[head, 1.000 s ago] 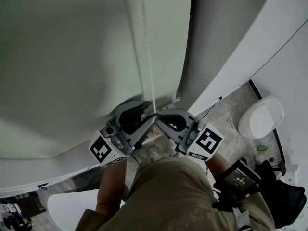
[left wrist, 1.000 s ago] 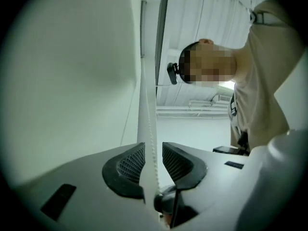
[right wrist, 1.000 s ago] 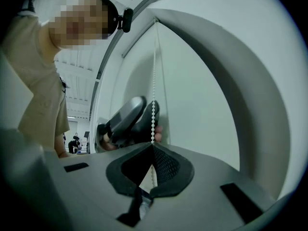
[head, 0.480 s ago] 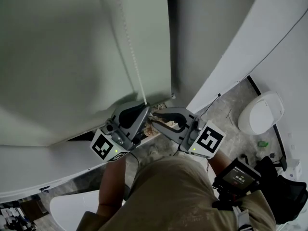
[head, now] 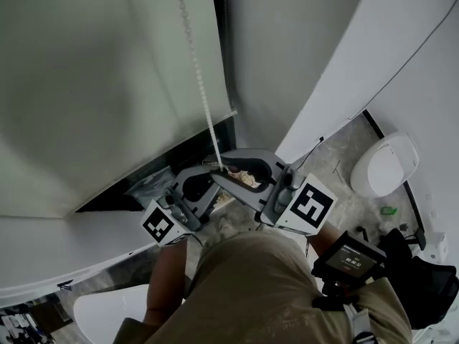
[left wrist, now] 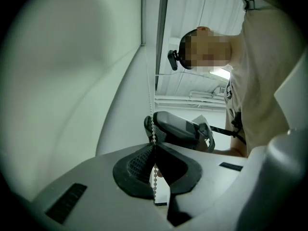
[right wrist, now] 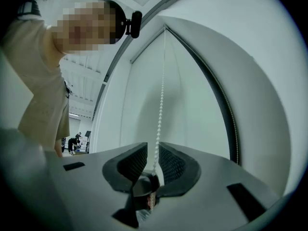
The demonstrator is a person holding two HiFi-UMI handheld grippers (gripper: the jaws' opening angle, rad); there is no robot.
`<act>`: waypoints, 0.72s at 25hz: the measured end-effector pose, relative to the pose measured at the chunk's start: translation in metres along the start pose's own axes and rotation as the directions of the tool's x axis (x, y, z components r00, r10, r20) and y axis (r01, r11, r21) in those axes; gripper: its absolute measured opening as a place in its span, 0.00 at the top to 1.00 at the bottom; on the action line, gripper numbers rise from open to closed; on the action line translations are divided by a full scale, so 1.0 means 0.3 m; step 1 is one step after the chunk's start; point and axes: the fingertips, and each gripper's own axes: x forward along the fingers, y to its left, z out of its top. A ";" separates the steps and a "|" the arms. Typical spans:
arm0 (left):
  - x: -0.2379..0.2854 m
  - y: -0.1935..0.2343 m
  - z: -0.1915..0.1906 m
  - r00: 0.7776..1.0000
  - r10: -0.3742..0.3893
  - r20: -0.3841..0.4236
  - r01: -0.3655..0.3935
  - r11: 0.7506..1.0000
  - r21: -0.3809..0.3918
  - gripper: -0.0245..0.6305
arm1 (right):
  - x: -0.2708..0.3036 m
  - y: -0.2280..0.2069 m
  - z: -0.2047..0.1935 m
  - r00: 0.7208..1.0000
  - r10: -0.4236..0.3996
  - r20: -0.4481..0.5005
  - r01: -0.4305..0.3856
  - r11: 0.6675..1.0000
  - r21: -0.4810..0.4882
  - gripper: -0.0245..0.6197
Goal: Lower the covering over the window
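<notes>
A pale roller blind (head: 107, 84) hangs over the window, with its bottom edge above a dark strip of glass. A white bead chain (head: 201, 92) runs down its right side. My left gripper (head: 210, 185) is shut on the chain, which is pinched between its pads in the left gripper view (left wrist: 154, 146). My right gripper (head: 219, 169) sits just above it. Its jaws have just been opening, and the bead chain (right wrist: 159, 124) passes free through the gap between the pads (right wrist: 155, 153).
A curved white wall (head: 344, 70) stands to the right of the window. On the floor at the right are a round white object (head: 387, 165) and a black bag (head: 423, 278). A small screen device (head: 351, 256) hangs at the person's waist.
My left gripper has shut on the chain and moved down. My right gripper has let go of the chain, opened and risen above the left one.
</notes>
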 end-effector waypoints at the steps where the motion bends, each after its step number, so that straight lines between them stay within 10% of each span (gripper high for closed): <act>1: 0.007 -0.012 -0.002 1.000 -0.013 -0.009 0.013 1.000 -0.001 0.93 | 0.002 -0.001 0.006 1.000 -0.008 0.006 0.008 1.000 -0.007 0.85; 13: -0.022 -0.044 -0.030 0.997 -0.063 -0.051 0.063 0.998 -0.003 0.93 | -0.003 -0.026 -0.011 1.000 -0.027 -0.005 0.027 1.000 0.006 0.94; 18: -0.083 -0.003 0.071 0.993 -0.037 0.109 0.042 0.998 -0.041 0.73 | -0.017 -0.057 -0.076 0.998 -0.038 -0.041 0.039 0.999 0.026 0.94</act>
